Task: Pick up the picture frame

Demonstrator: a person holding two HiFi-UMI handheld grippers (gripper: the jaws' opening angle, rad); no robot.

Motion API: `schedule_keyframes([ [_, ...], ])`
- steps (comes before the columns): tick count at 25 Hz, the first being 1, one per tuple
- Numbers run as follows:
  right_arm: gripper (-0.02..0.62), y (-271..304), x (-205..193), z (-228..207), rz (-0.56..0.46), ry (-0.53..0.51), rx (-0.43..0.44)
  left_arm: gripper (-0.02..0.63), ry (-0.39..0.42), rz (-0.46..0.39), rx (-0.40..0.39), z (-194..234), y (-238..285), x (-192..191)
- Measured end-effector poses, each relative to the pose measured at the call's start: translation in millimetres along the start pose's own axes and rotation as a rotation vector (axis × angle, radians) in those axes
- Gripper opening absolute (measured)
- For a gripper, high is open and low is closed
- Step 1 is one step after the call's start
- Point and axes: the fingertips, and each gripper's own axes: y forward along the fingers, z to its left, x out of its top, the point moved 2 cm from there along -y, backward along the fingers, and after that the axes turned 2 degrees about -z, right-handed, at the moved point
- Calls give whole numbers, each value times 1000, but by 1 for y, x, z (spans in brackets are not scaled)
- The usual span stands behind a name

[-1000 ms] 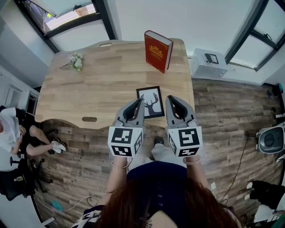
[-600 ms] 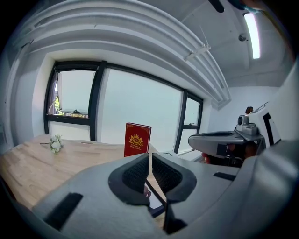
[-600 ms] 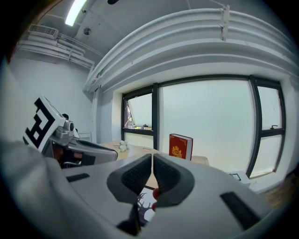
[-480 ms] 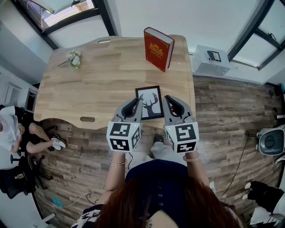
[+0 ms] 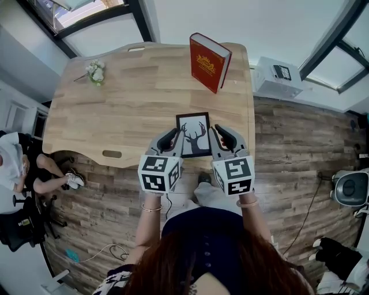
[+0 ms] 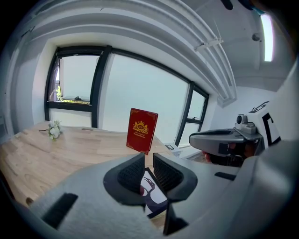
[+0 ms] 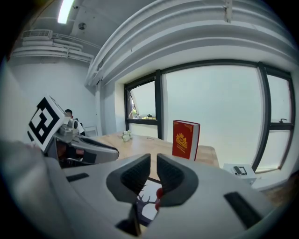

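Two grippers sit nearest the person, one in each hand: the left gripper (image 5: 173, 134) and the right gripper (image 5: 222, 132). Each has its jaws clenched to a thin slit with nothing pinched between them. Their tips flank one picture frame (image 5: 194, 133), black-bordered with an antlered deer print. It lies flat close to the near edge of the single wooden table (image 5: 121, 109). Farther back, one red book (image 5: 209, 62) stands upright at the far edge. One small bunch of white flowers (image 5: 95, 72) lies near the far left corner.

light wood desk (image 5: 132, 109) on plank floor (image 5: 294, 150), big blk-frame windows (image 7: 210, 107), ceiling strip light (image 7: 65, 10)
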Motion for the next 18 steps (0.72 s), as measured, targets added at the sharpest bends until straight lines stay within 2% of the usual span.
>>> schedule_keyframes([
  [4, 28, 10, -9, -4, 27, 3, 10, 53, -20, 24, 0, 6, 9, -7],
  [6, 29, 15, -13, -5, 42, -1, 20, 98, -32, 40, 2, 9, 15, -12],
  [18, 70, 45, -45, -13, 140, 1, 58, 111, -68, 151, 28, 30, 43, -47],
])
